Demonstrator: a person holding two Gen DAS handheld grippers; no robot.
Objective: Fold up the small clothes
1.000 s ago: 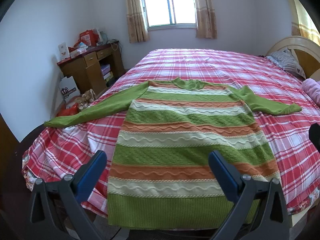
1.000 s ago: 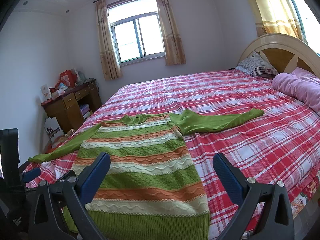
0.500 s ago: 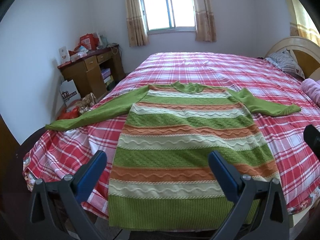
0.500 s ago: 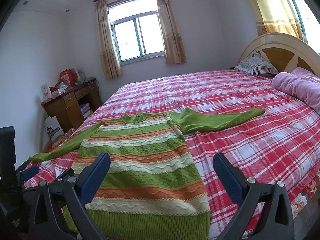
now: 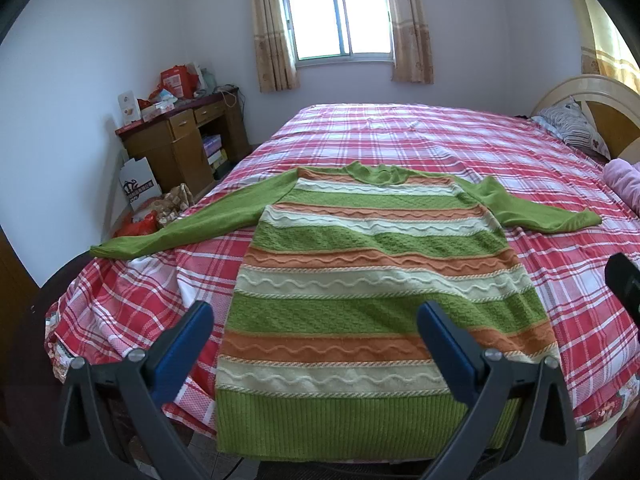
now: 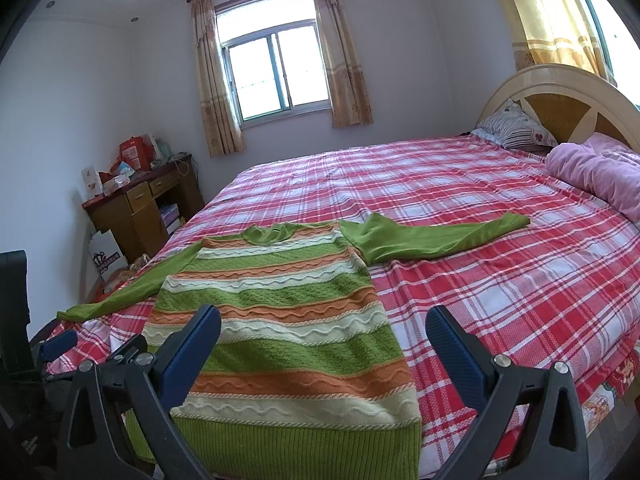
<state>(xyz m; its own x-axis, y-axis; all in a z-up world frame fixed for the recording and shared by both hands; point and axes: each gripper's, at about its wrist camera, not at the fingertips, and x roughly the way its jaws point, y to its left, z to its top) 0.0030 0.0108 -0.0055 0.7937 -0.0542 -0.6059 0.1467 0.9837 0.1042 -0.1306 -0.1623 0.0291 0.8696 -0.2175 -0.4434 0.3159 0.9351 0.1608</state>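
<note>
Striped sweater (image 5: 368, 280) lies flat on the red plaid bed (image 5: 400, 140) near a window (image 5: 340, 20).

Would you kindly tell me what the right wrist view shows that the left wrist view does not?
Only the right wrist view shows the yellow curtain, ceiling lights and the whole pink blanket. Only the left wrist view shows the sweater's full hem. Both share the sweater lying flat on the plaid bed, the desk, the window, and open claws.
</note>
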